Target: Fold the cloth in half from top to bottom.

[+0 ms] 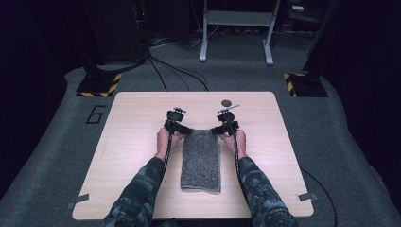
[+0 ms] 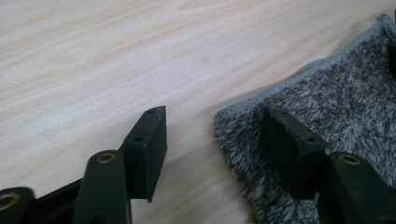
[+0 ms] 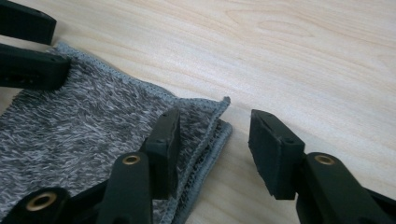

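Light wood worktop (image 1: pixel 132 156) on grey carpet marked "6" (image 1: pixel 96 114). Folded grey towel (image 1: pixel 201 161) lengthwise mid-worktop, bare wood all round. Left gripper (image 1: pixel 178 126), right gripper (image 1: pixel 226 127) gaping, straddling its far corners.

Your two tools flank the towel's far end.
The folded grey fleecy towel (image 1: pixel 201 160) lies mid-table on the light wooden table (image 1: pixel 127 142); your left tool (image 1: pixel 178 124) straddles its far left corner, your right tool (image 1: pixel 226 125) its far right corner.

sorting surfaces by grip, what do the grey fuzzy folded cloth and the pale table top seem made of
Grey fuzzy folded cloth: likely soft terry or microfibre, judging by its mottled pile and stitched hem. Pale table top: wood or wood-look laminate, with a smooth matte finish and visible grain lines.
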A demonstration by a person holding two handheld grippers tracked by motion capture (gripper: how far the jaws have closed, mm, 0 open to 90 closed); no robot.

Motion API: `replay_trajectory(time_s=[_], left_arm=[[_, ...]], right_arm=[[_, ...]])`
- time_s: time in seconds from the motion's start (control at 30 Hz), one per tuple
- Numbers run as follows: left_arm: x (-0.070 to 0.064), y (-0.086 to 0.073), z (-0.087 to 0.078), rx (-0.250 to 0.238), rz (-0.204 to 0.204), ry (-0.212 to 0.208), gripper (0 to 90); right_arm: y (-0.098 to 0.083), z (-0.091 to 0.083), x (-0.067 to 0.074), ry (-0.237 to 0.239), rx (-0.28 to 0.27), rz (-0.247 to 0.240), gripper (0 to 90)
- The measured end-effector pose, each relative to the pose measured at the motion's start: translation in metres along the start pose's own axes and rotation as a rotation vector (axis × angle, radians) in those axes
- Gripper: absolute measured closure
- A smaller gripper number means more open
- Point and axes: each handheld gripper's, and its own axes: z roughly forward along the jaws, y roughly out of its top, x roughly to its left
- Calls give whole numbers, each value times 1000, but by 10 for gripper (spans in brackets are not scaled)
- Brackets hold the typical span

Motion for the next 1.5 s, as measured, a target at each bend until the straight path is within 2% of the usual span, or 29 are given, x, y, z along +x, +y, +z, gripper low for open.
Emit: replay_trajectory(time_s=[0.17, 0.23, 0.3, 0.4, 0.43, 0.47, 0.53, 0.57, 0.67, 0.93, 1.03, 1.13, 1.23, 1.3, 1.47, 1.5], left_arm=[[-4, 0, 2, -10, 29, 25, 499], [-8, -2, 2, -14, 60, 48, 541], [-9, -2, 1, -15, 75, 48, 591], [-11, -2, 2, -14, 81, 45, 693], [-11, -2, 2, -14, 81, 45, 725], [-14, -2, 2, -16, 88, 49, 759], [-15, -2, 2, -10, 85, 43, 794], [-15, -2, 2, -12, 80, 40, 804], [-14, -2, 1, -18, 72, 27, 834], [-10, -6, -7, -72, 56, 1, 855], [-11, -4, -16, -105, 66, 1, 858], [-12, -3, -24, -119, 77, 2, 861], [-11, -1, -31, -137, 82, -1, 863], [-12, 1, -35, -156, 90, 5, 863], [-12, 7, -45, -184, 82, 9, 863], [-12, 8, -48, -190, 86, 7, 863]], right_arm=[[0, 6, 3, -22, 31, -14, 582], [0, 7, 3, -24, 30, -10, 638], [-1, 7, 3, -25, 20, -16, 699], [-2, 7, 5, -21, 10, -19, 785], [-2, 7, 5, -21, 10, -19, 785], [-3, 8, 5, -3, 6, -21, 826], [-4, 8, 5, -5, 1, -20, 842], [-8, 8, 4, 10, -27, -4, 863], [-9, 7, 2, 22, -38, 4, 873], [-8, -3, 4, 26, -77, -13, 880], [-7, -10, 5, 28, -97, -30, 881], [-5, -15, 8, 33, -114, -31, 883], [-3, -21, 8, 29, -129, -56, 884], [-1, -26, 9, 30, -146, -52, 884], [8, -37, 12, 21, -178, -87, 885], [10, -39, 14, 20, -185, -80, 885]])
